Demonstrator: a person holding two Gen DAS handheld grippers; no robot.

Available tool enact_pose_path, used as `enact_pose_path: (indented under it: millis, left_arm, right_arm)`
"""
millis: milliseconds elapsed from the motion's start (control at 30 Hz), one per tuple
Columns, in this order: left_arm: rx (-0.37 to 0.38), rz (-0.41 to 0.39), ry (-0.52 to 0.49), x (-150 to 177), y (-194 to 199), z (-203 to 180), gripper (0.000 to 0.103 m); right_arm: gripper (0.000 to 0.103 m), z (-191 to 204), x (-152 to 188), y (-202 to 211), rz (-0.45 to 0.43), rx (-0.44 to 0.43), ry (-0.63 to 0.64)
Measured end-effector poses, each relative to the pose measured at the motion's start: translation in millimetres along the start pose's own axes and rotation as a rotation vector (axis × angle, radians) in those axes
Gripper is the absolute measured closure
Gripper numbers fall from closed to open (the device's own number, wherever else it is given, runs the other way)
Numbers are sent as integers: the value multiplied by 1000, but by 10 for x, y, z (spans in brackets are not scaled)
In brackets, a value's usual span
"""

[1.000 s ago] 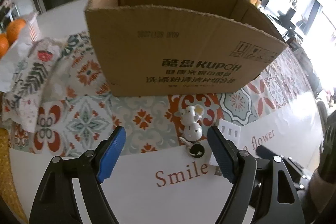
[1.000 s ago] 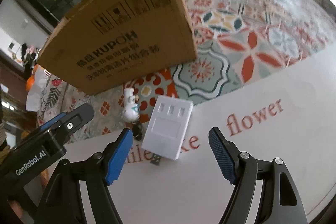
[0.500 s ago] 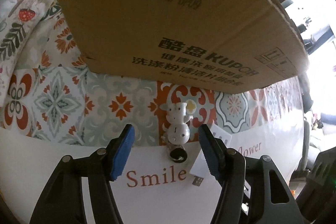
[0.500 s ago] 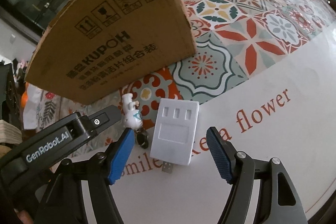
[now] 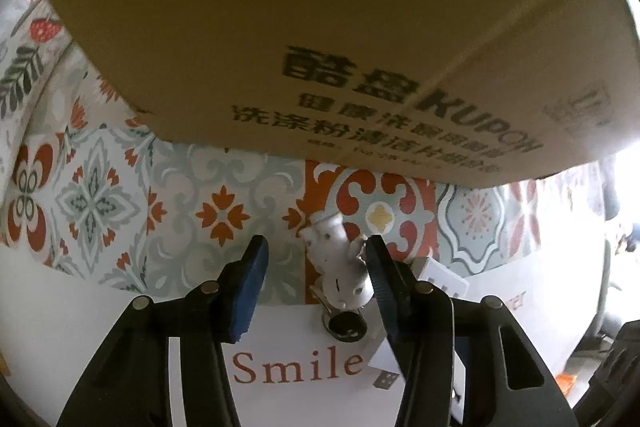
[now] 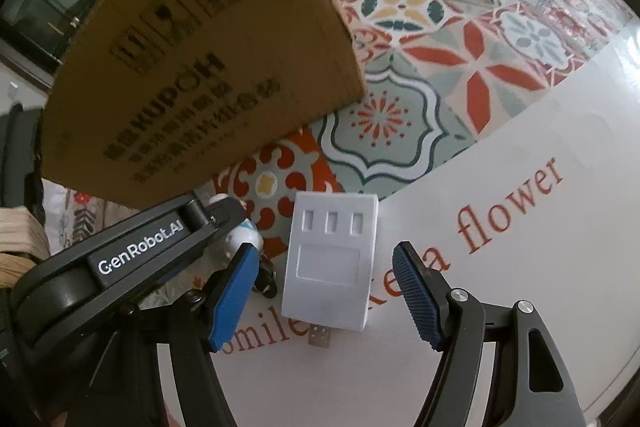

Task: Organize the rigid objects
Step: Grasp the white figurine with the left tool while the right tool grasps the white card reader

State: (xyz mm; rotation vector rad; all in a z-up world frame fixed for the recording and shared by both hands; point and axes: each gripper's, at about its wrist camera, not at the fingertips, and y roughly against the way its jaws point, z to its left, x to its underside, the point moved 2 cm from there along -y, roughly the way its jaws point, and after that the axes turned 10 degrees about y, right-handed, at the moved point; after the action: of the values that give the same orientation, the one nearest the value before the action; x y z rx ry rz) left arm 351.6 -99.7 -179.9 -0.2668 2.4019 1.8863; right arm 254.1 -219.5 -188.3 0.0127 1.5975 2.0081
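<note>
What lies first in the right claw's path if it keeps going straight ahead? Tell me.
Probably the white USB adapter. It lies flat on the tablecloth between the right claw's open fingers, apart from both pads. How much gap remains is unclear.

I see a small white figurine keychain (image 5: 340, 267) lying flat on the tablecloth's patterned border, beside a white USB adapter (image 6: 332, 259) lying flat, plug toward me.
</note>
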Motion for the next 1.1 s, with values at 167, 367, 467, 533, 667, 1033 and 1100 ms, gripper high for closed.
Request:
enact_pose_path:
  millis: [167, 367, 467, 533, 667, 1033, 1100]
  left_arm:
    - [-35, -23, -42, 16, -92, -135, 55]
    - [-70, -46, -72, -37, -177, -346, 55]
    - [-70, -57, -95, -41, -190, -400, 60]
    - [-74, -62, -118, -24, -172, -420, 67]
    - [-59, -55, -135, 26, -189, -329, 68]
    - [84, -69, -115, 274, -136, -33, 69]
    - [103, -81, -109, 321, -69, -1, 69]
  right_arm:
    - [33, 17, 18, -56, 4, 15, 9]
    - [34, -51, -5, -121, -1, 47, 6]
    - [34, -63, -18, -119, -1, 57, 21]
    - [37, -31, -18, -128, 0, 75, 66]
    - [52, 24, 15, -115, -2, 100, 109]
    - [52, -99, 105, -41, -20, 33, 153]
    - [52, -76, 95, 36, -36, 31, 164]
